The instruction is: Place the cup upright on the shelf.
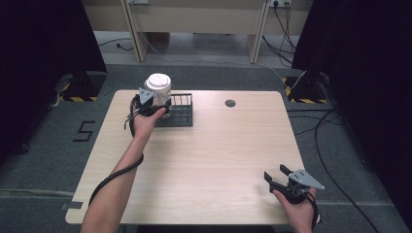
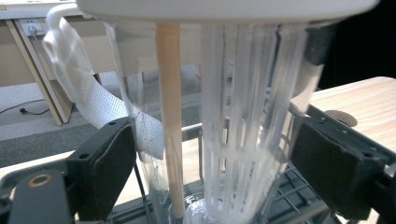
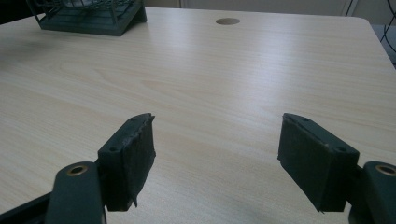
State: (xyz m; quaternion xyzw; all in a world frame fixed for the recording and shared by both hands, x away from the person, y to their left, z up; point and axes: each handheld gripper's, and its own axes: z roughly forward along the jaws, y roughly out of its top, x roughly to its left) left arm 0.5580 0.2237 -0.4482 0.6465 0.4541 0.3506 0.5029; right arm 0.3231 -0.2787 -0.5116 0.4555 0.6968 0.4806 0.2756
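We found the clear plastic jug (image 1: 159, 94), with its white lid (image 1: 158, 80), standing upright in the dark wire basket (image 1: 180, 112) near the far left corner of the bench (image 1: 204, 160), at the basket's left end. In the left gripper view the jug (image 2: 224, 116) showed a ribbed see-through inner strainer (image 2: 247, 130), a thin pale wooden stick (image 2: 170, 121) standing inside it, and a clear handle (image 2: 88, 93) at one side. We judged it light and apparently empty, with stiff but thin walls that would flex and could crack under a hard squeeze, and smooth enough to slip. Tall and narrow as it was, we thought it would tip readily if pushed near the lid. The best hold, in our judgement, was across the body at mid height, below the lid and clear of the handle, which was where the left tool (image 1: 151, 108) stood: its jaws lay one on each side of the jug, close to the wall, but we could not tell whether the pads (image 2: 109, 172) were pressing it. The right tool (image 1: 282, 178) rested near the near right corner of the bench, well apart from the basket, its jaws wide apart over bare wood with nothing between the pads (image 3: 133, 158)
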